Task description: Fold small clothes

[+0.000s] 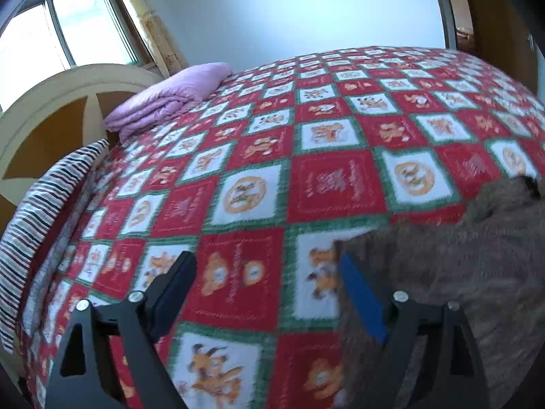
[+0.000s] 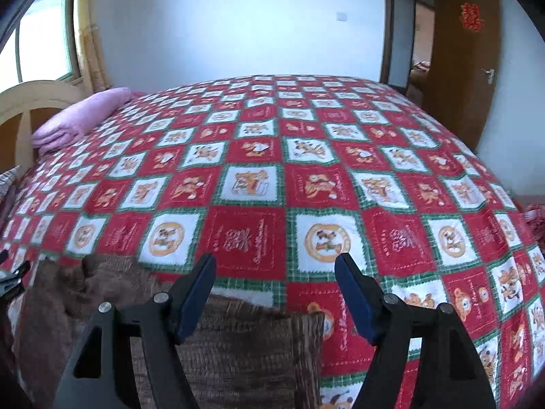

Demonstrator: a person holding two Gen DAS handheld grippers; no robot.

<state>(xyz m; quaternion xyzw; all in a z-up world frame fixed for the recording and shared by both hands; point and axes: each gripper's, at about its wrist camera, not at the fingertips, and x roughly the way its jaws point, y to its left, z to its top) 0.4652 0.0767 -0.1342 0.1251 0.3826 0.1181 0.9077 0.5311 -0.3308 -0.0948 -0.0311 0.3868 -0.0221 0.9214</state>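
A brown knitted garment (image 1: 477,272) lies on the red, white and green checked bedspread (image 1: 259,156). In the left wrist view it fills the lower right, under the right finger. My left gripper (image 1: 269,286) is open and empty, just above the garment's left edge. In the right wrist view the same garment (image 2: 238,347) lies at the lower left with a folded edge on its right side. My right gripper (image 2: 276,289) is open and empty, hovering over the garment's right part and the bedspread (image 2: 306,177).
A folded lilac quilt (image 1: 170,99) lies at the head of the bed by the cream headboard (image 1: 51,102). A striped pillow (image 1: 44,201) lies at the left edge. A brown door (image 2: 466,68) stands open at the far right.
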